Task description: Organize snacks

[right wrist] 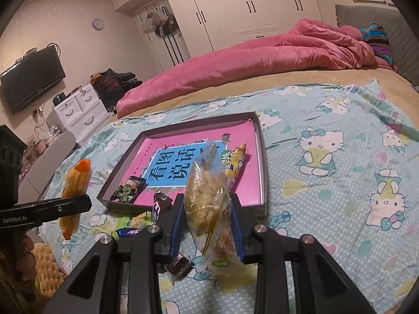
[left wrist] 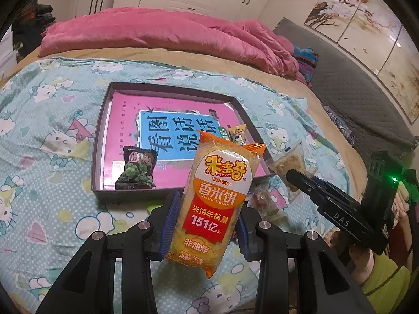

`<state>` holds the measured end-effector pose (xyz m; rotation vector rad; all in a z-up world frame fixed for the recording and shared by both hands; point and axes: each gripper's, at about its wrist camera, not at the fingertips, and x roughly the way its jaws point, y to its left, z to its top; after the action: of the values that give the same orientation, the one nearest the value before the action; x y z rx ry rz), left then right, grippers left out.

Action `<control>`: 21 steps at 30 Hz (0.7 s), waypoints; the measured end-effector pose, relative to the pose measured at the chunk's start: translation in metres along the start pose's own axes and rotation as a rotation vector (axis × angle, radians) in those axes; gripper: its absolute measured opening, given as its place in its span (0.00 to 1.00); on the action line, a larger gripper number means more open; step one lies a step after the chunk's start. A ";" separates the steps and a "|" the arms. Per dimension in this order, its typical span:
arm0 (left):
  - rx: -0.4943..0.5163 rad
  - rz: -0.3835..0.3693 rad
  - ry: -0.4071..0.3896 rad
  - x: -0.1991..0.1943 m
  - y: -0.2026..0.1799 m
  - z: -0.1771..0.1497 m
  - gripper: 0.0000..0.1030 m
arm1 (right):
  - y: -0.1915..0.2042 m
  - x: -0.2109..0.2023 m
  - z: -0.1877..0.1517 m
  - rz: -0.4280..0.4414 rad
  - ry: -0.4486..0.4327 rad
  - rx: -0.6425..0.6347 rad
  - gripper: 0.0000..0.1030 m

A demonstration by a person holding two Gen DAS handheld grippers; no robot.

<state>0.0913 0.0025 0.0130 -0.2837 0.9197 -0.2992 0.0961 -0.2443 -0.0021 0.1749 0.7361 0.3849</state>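
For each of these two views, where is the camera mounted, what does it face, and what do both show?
Left wrist: on the left gripper, facing the tray on the bed, fingers clamping the rice cracker pack; the right gripper shows at right.
Right wrist: on the right gripper, facing the tray, clamping a clear snack bag; the left gripper shows at left.
Shared: tray, pink quilt.

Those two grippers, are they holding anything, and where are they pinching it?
Yes. The left gripper pinches the orange rice cracker pack across its lower half. The right gripper clamps the clear pastry packet around its middle to lower part.
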 end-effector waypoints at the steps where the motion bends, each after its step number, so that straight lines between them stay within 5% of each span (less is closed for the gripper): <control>1: -0.002 -0.001 -0.001 0.001 0.000 0.001 0.39 | 0.000 0.000 0.001 -0.002 -0.003 0.000 0.32; 21: -0.029 -0.001 -0.002 0.025 0.002 0.026 0.39 | -0.005 0.002 0.010 -0.021 -0.023 0.003 0.32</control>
<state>0.1270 -0.0022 0.0091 -0.3111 0.9225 -0.2867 0.1059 -0.2480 0.0028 0.1743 0.7154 0.3615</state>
